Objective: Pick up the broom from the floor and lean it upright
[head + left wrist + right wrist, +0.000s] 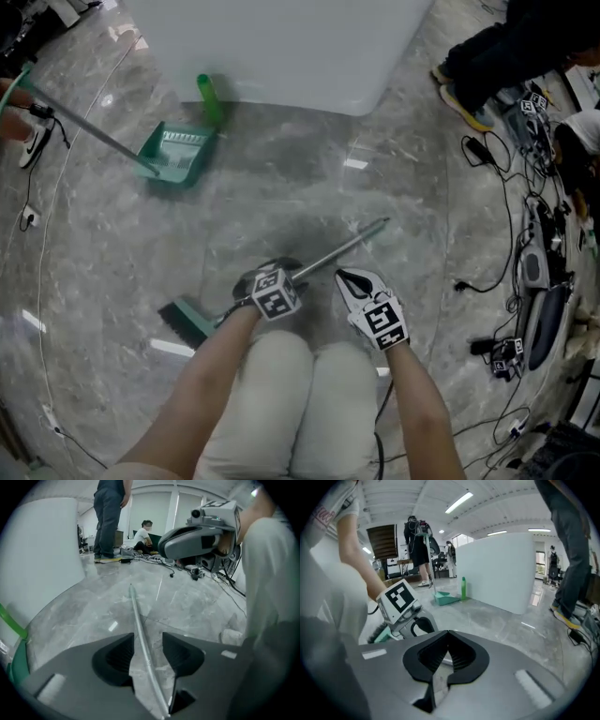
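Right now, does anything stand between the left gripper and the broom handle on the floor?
Nothing visible does. The left gripper has its jaws open on both sides of the broom handle, which lies on the floor; it is not yet gripped.

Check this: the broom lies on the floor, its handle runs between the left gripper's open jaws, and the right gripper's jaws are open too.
The right gripper is wrong: its jaws are shut, tips together, as the right gripper view shows. The broom does lie on the floor, its handle between the open jaws of the left gripper.
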{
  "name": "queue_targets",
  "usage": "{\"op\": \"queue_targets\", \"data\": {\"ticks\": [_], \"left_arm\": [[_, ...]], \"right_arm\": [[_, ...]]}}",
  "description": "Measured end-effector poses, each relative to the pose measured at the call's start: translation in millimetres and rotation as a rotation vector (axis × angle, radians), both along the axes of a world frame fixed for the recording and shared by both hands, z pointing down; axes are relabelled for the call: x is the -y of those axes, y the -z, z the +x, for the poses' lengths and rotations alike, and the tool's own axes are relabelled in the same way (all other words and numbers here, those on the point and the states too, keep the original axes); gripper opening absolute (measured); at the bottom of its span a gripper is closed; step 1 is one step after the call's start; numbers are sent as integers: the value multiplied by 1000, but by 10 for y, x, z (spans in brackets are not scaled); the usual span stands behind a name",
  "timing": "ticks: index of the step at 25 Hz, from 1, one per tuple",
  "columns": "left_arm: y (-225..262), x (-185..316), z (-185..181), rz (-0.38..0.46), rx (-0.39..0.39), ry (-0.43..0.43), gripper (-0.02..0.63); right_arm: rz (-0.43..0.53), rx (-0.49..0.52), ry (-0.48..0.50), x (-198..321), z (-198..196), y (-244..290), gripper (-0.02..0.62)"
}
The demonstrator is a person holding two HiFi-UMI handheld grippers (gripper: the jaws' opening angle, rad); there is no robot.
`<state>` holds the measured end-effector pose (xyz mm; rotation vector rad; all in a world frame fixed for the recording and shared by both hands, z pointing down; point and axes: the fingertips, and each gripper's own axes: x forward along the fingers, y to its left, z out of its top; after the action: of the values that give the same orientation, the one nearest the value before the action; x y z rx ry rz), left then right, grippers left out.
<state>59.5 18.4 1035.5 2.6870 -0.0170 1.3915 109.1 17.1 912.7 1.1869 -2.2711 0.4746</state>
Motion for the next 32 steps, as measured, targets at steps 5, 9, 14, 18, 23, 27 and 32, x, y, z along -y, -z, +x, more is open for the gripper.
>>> {"op": "queue_targets", "data": {"ticks": [5,9,14,18,23,27,32], "left_arm": [[-458,24,106,20,62,-74,161],[-697,-48,197,1,127,-88,161],[-834,-61,203,-17,203,-6,158],[-827,28,225,-74,176,123,93],[-783,74,217,-88,155,182,80],[-666,132,189,-85,128,209,79],[-182,302,151,-48,18,247,78]], "right_arm": [[-44,-42,39,75,-60,-590,2],[-68,-56,46,139,-51,-819,2],[-73,-28,-26,153,87,-878,2],[-86,-26,-44,175,96,-998,2],[-87,-27,-14,159,13,-1010,2],[-81,-29,-28,165,40,-935,2],[-56,-14,-21,194,-13,-593,2]]}}
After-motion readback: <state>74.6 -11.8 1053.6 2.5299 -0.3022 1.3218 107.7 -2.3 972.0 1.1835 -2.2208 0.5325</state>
